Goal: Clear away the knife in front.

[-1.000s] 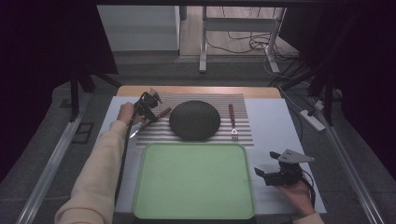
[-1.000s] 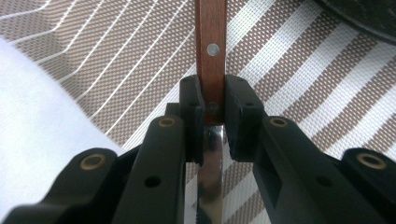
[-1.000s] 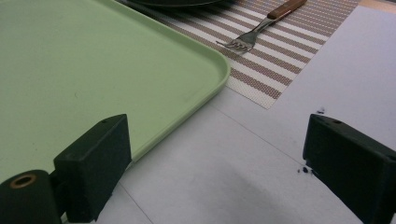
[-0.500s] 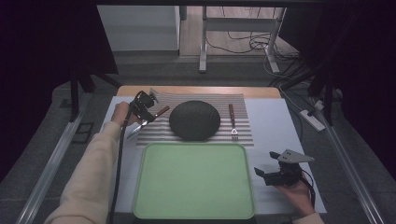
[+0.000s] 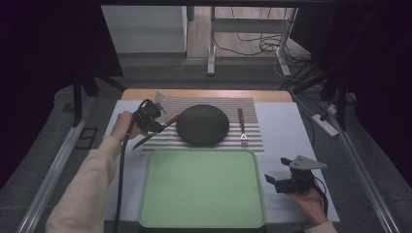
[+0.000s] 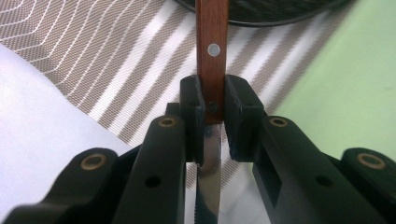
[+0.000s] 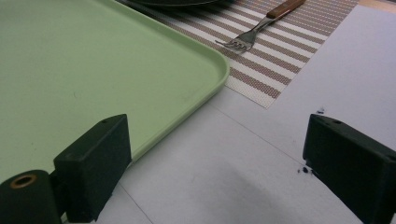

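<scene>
Lab-like recording bay, dark curtains (image 5: 43, 43), floor cables (image 5: 252, 46), metal desk legs (image 5: 212, 41)

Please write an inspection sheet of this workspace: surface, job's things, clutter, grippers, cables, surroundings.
Surface: white table under a brown-and-white striped placemat.
Job's things: empty light-green plastic tray; dark round plate on the placemat; wooden-handled fork right of the plate; wooden-handled knife left of it.
Clutter: nothing seen.
Grippers: left gripper shut on the knife where handle meets blade; right gripper open, beside the tray's right edge.
Cables: black cable trails from the left gripper; more on the floor.
Surroundings: dark curtains, metal table legs behind.
</scene>
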A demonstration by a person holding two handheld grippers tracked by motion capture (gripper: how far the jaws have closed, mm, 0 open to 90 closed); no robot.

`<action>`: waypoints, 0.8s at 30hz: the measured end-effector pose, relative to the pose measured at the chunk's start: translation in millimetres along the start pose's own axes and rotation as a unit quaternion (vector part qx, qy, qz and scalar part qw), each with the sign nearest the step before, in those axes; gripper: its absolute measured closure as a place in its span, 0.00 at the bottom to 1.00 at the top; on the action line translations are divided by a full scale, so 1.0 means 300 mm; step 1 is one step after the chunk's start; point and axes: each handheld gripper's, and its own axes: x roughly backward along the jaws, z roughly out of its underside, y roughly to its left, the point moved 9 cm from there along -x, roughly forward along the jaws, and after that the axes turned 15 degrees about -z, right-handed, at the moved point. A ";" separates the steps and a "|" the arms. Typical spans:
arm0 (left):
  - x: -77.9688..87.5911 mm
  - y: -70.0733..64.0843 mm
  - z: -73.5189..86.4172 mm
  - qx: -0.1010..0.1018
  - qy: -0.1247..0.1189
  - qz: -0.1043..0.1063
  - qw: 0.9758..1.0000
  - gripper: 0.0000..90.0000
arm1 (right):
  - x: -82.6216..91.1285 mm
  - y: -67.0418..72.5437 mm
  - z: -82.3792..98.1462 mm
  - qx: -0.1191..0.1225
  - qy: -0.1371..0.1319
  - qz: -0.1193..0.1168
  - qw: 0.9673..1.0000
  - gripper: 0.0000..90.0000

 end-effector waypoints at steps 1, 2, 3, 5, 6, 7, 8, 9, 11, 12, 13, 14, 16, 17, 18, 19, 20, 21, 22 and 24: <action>0.012 -0.012 0.001 0.000 -0.004 0.001 1.000 0.86 | 0.001 0.000 0.000 0.000 0.000 0.000 1.000 0.09; 0.023 -0.025 0.005 -0.005 -0.004 0.002 1.000 0.86 | 0.002 0.000 0.000 0.000 0.001 0.001 1.000 0.09; 0.034 -0.038 0.008 -0.009 -0.005 0.002 1.000 0.86 | 0.003 -0.001 -0.001 0.000 -0.001 0.001 1.000 0.09; 0.055 -0.064 0.011 -0.011 -0.011 0.005 1.000 0.86 | 0.002 -0.001 -0.002 -0.001 -0.002 0.000 1.000 0.09; 0.064 -0.076 0.012 -0.013 -0.017 0.002 1.000 0.86 | 0.002 -0.001 -0.002 0.000 -0.002 0.000 1.000 0.09; 0.074 -0.087 0.013 -0.011 -0.022 0.000 1.000 0.86 | 0.002 -0.001 -0.001 0.000 0.000 0.000 1.000 0.09; 0.082 -0.103 0.017 -0.014 -0.024 0.007 1.000 0.86 | 0.001 0.000 -0.001 0.000 -0.001 0.001 1.000 0.09; 0.089 -0.117 0.019 -0.014 -0.029 0.008 0.999 0.86 | 0.002 0.000 -0.001 0.001 0.000 0.002 1.000 0.09; 0.099 -0.144 0.026 -0.017 -0.032 0.013 0.999 0.86 | 0.002 0.000 -0.001 0.000 0.000 0.001 1.000 0.09; 0.103 -0.158 0.029 -0.020 -0.034 0.015 0.999 0.86 | 0.003 -0.001 -0.001 0.000 0.000 0.002 1.000 0.09; 0.107 -0.172 0.032 -0.024 -0.035 0.016 0.999 0.86 | 0.003 -0.001 -0.001 -0.001 -0.001 0.001 1.000 0.09; 0.111 -0.186 0.035 -0.026 -0.036 0.018 0.999 0.86 | 0.003 -0.001 -0.001 -0.001 0.000 0.001 1.000 0.09; 0.116 -0.213 0.039 -0.032 -0.040 0.020 0.998 0.86 | 0.004 -0.001 0.000 0.000 0.001 0.001 1.000 0.09; 0.119 -0.227 0.041 -0.037 -0.040 0.021 0.998 0.86 | 0.003 -0.002 -0.001 0.000 0.001 0.003 1.000 0.09; 0.121 -0.240 0.044 -0.040 -0.040 0.023 0.998 0.86 | 0.004 -0.001 0.000 0.000 0.002 0.001 1.000 0.09; 0.122 -0.252 0.044 -0.040 -0.044 0.024 0.998 0.86 | 0.004 -0.001 0.000 0.000 0.002 0.001 1.000 0.09; 0.124 -0.265 0.046 -0.042 -0.045 0.027 0.998 0.86 | 0.004 -0.001 0.000 0.000 0.002 0.001 1.000 0.09; 0.124 -0.278 0.048 -0.047 -0.045 0.030 0.997 0.86 | 0.003 -0.001 -0.001 -0.001 0.000 0.001 1.000 0.09; 0.123 -0.289 0.050 -0.049 -0.045 0.031 0.997 0.86 | 0.003 -0.002 -0.001 -0.001 -0.001 0.002 1.000 0.09; 0.119 -0.317 0.053 -0.049 -0.048 0.043 0.997 0.86 | 0.003 -0.002 0.000 -0.001 0.001 0.003 1.000 0.09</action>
